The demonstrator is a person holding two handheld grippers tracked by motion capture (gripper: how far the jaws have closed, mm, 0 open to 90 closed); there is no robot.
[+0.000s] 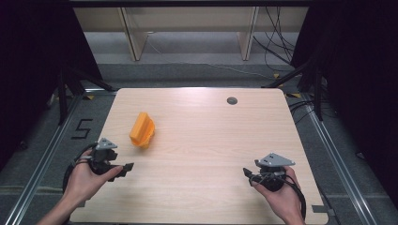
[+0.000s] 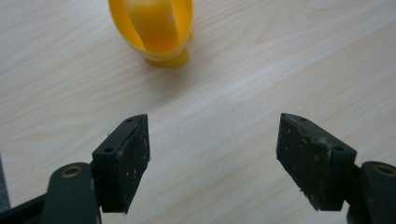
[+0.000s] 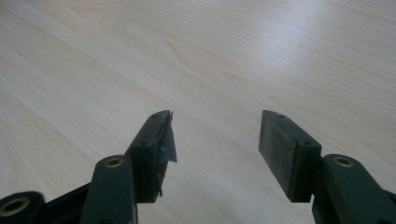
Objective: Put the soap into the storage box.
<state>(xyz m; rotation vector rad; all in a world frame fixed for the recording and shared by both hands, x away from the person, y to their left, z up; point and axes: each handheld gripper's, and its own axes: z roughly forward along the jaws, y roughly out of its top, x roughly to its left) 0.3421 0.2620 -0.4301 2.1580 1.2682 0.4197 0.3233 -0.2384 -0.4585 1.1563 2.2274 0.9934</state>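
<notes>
Pale wooden worktop (image 1: 202, 140) fills mid-frame; we see the orange holder (image 1: 142, 130) left of centre (lying tilted), just beyond our left tool (image 1: 126, 168), jaws apart, nothing between. Right tool (image 1: 248, 174), lower right, likewise gapes.

Black two-fingered grippers (image 1: 126, 168) (image 1: 247, 174), grey triangular top plates, black cables
</notes>
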